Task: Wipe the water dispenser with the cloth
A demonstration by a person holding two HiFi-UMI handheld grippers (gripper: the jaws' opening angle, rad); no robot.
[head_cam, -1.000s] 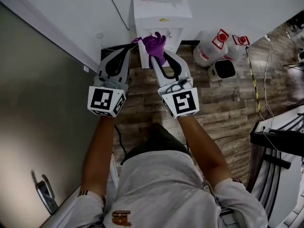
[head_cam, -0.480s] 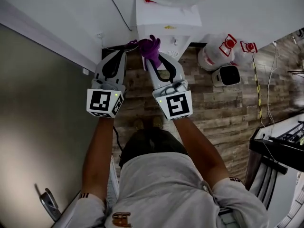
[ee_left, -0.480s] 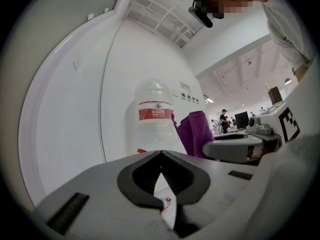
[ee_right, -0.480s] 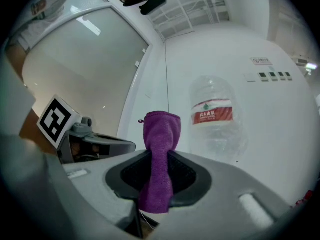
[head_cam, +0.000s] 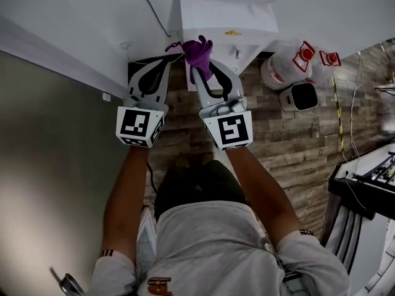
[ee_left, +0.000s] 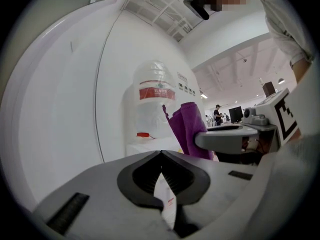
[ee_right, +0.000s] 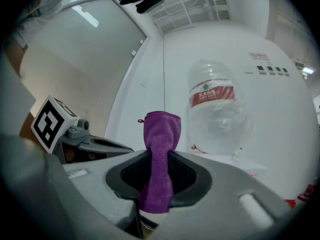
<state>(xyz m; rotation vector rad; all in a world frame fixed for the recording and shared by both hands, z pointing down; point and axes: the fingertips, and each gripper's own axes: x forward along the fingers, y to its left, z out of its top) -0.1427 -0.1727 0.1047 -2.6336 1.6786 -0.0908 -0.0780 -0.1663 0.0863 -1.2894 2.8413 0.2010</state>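
Observation:
The white water dispenser (head_cam: 225, 18) stands against the wall with a clear bottle (ee_right: 217, 109) on top. A purple cloth (head_cam: 199, 53) sticks up from my right gripper (head_cam: 202, 68), which is shut on it just in front of the dispenser's front face. In the right gripper view the cloth (ee_right: 160, 149) is clamped between the jaws and points at the bottle. My left gripper (head_cam: 166, 60) hangs beside it on the left, shut with nothing in it, near the dispenser's left edge. From the left gripper view the cloth (ee_left: 190, 129) shows to the right of the bottle (ee_left: 155, 101).
A spare water bottle (head_cam: 281, 69) and a small white device (head_cam: 302, 95) sit on the wooden floor right of the dispenser. A cable (head_cam: 151, 5) runs down the white wall. A grey door (head_cam: 49, 134) is on the left, a black rack (head_cam: 364, 190) on the right.
The right gripper, with the cloth in it, has stayed at the dispenser's front and shifted slightly along it. The left gripper keeps its place beside it. The head view has drifted.

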